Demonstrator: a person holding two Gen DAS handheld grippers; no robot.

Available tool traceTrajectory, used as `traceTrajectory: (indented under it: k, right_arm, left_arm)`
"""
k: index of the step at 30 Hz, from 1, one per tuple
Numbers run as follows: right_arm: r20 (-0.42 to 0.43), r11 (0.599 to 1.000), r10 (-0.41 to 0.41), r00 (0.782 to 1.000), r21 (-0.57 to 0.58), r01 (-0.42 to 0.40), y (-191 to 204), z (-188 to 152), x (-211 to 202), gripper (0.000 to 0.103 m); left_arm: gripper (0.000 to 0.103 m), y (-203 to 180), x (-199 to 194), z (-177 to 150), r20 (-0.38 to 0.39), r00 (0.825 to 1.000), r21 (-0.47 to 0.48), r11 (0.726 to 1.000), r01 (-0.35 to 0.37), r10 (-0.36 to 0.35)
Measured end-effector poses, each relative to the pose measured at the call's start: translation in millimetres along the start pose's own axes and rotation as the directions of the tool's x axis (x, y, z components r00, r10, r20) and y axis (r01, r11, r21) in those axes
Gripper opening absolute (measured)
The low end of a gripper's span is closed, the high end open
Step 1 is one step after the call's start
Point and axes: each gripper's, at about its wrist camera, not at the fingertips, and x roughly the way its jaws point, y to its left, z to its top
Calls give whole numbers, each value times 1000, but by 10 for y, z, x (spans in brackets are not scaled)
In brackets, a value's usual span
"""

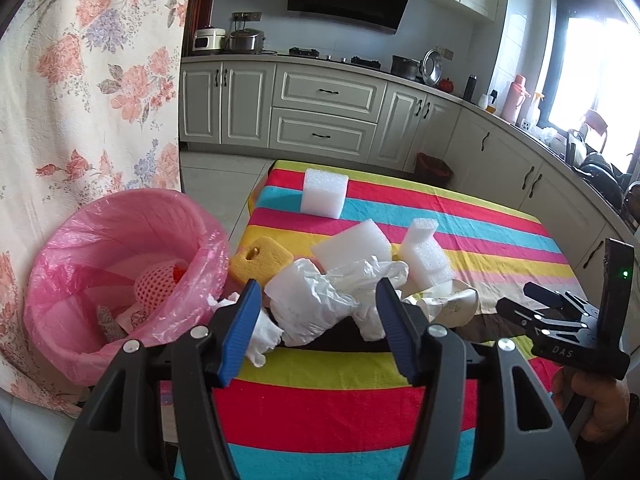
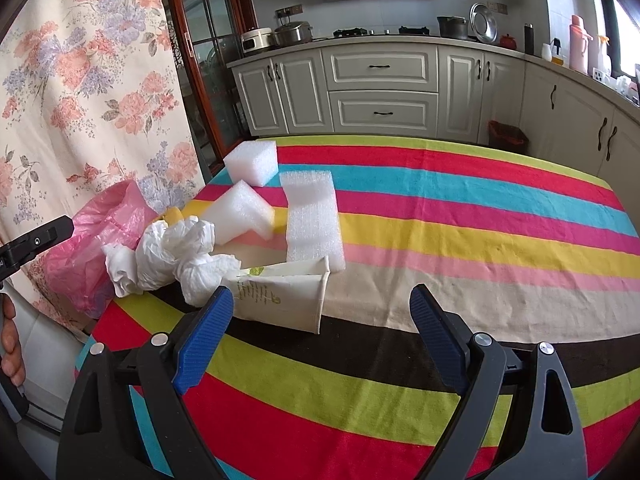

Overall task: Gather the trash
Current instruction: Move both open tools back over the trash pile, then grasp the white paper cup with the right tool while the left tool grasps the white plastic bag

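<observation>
the left tool (image 1: 316,300) is held half open over the crumpled white plastic wrap (image 1: 316,300), nothing gripped yet; pads sit either side of the wad w/o pressing. the right tool (image 2: 322,312) is spread wide and empty, aimed at the flattened paper cup (image 2: 280,300), prob. so both bits can be lifted at once. the trash is heaped at the counter (image 2: 480,240) edge nearest the pink-lined bin (image 1: 120,260), so carries are kept short. the bin already holds some scraps. foam blocks (image 1: 324,196) and a yellow sponge (image 1: 260,260) are left farther back, untouched.
</observation>
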Motion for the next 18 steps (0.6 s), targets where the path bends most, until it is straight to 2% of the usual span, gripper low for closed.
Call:
traceTrajectory:
  k: [18]
  right_arm:
    - [-73,999,-14,997,-51,10,404,60,556,85]
  left_arm:
    - [57,97,245,-23,-32,999,-26,999,20,-21]
